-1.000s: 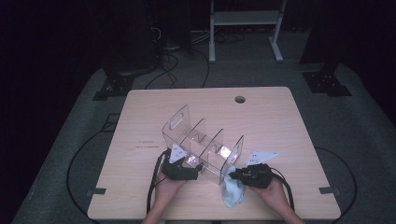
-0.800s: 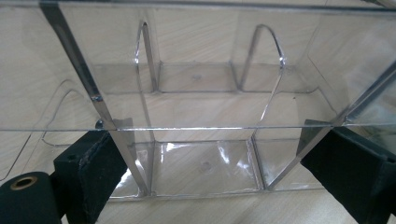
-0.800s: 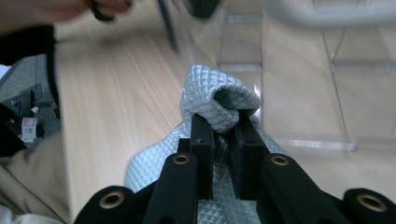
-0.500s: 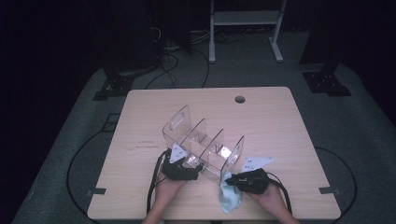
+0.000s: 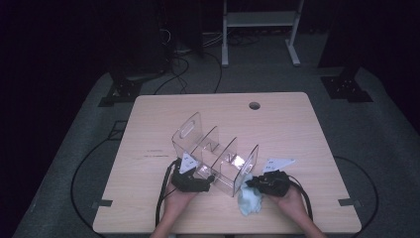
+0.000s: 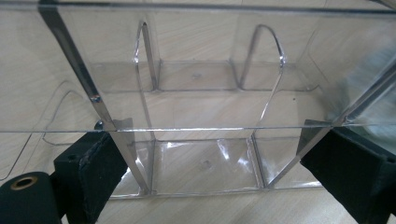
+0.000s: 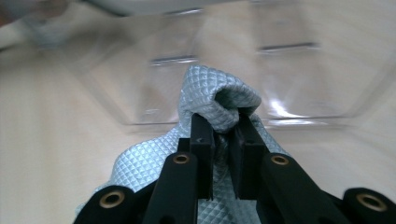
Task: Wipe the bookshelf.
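Right tool (image 5: 253, 182) shifted, clamping cloth (image 5: 249, 201) beside organizer (image 5: 213, 153), left tool (image 5: 200, 184) gripping its edge.

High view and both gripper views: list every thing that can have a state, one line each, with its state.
Clear acrylic organizer: upright on the table, compartments empty.
Pale blue cloth: bunched, pinched in the right gripper, against the organizer's near end wall.
Right gripper: shut on the cloth.
Left gripper: jaws astride the organizer's near corner; pads pressing or not, unclear.
Table: bears the organizer.
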### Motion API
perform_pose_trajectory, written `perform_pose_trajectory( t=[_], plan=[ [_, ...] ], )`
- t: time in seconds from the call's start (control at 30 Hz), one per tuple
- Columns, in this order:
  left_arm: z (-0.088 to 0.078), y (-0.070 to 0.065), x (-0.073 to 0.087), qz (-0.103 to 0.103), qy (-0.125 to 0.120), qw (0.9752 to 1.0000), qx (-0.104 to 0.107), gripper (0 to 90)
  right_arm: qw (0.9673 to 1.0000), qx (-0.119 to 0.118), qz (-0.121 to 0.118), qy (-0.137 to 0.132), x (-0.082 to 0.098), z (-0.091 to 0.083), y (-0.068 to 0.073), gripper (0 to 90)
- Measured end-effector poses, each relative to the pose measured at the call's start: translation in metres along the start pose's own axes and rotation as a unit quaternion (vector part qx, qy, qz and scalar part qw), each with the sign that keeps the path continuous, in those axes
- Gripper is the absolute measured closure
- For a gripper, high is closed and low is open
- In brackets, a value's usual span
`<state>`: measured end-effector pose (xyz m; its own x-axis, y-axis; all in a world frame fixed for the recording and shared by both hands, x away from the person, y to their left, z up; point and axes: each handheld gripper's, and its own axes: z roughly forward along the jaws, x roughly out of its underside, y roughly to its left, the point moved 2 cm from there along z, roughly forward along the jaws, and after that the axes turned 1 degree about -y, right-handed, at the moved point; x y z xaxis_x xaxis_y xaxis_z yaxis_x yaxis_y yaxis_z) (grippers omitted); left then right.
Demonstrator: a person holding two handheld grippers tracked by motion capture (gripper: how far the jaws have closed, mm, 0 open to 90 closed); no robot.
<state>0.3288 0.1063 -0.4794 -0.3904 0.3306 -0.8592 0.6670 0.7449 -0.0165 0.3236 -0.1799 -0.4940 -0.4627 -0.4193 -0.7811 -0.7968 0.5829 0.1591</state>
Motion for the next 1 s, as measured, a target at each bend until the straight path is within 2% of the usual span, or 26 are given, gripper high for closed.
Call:
perform_pose_trajectory(
  t=[0.07, 0.17, 0.27, 0.33, 0.4, 0.5, 0.63, 0.7, 0.73, 0.8, 0.83, 0.87, 0.93, 1.0],
  plan=[
    [0.001, 0.000, 0.000, 0.001, -0.001, 1.0000, -0.001, 8.1, 0.9996, 0.022, 0.011, -0.009, 0.000, -0.001, -0.014, 80.7],
    [0.001, 0.000, 0.000, 0.000, -0.002, 1.0000, -0.001, 8.1, 0.9993, 0.027, 0.024, -0.012, 0.002, 0.000, -0.020, 80.7],
    [0.000, 0.000, 0.000, -0.001, 0.000, 1.0000, -0.002, 8.1, 0.9990, 0.031, 0.030, -0.013, 0.003, 0.000, -0.019, 80.7],
    [0.000, 0.000, 0.000, 0.000, 0.000, 1.0000, 0.000, 8.2, 0.9994, 0.015, 0.029, -0.010, 0.003, 0.000, -0.014, 80.7],
    [-0.001, 0.000, 0.000, 0.001, 0.001, 1.0000, 0.000, 8.1, 0.9997, 0.012, 0.019, -0.005, 0.002, -0.001, -0.011, 80.7],
    [-0.001, 0.000, 0.000, 0.002, 0.001, 1.0000, 0.000, 8.1, 0.9989, 0.020, 0.034, -0.025, -0.005, -0.010, -0.020, 80.8],
    [-0.001, -0.001, 0.000, 0.001, 0.001, 1.0000, 0.002, 8.1, 0.9953, 0.042, 0.031, -0.082, -0.023, -0.031, -0.023, 80.8],
    [-0.001, -0.002, 0.000, 0.001, 0.000, 1.0000, 0.001, 8.1, 0.9942, 0.045, 0.032, -0.093, -0.025, -0.035, -0.025, 80.8],
    [-0.001, -0.002, 0.000, 0.001, 0.001, 1.0000, 0.001, 8.1, 0.9942, 0.045, 0.034, -0.091, -0.023, -0.033, -0.027, 80.8],
    [-0.001, -0.002, 0.000, 0.001, 0.001, 1.0000, 0.001, 8.1, 0.9956, 0.051, 0.038, -0.069, -0.014, -0.024, -0.032, 80.8],
    [-0.001, -0.002, 0.000, 0.001, 0.001, 1.0000, 0.001, 8.1, 0.9963, 0.048, 0.045, -0.056, -0.009, -0.018, -0.035, 80.8],
    [-0.001, -0.002, 0.000, 0.001, 0.001, 1.0000, 0.001, 8.1, 0.9958, 0.041, 0.063, -0.052, -0.003, -0.014, -0.039, 80.8],
    [-0.001, -0.002, 0.000, 0.001, 0.001, 1.0000, 0.001, 8.1, 0.9957, 0.041, 0.063, -0.053, -0.004, -0.015, -0.039, 80.8],
    [-0.001, -0.002, 0.001, 0.000, -0.001, 1.0000, 0.001, 8.1, 0.9952, 0.045, 0.050, -0.070, -0.013, -0.024, -0.033, 80.8]
  ],
)
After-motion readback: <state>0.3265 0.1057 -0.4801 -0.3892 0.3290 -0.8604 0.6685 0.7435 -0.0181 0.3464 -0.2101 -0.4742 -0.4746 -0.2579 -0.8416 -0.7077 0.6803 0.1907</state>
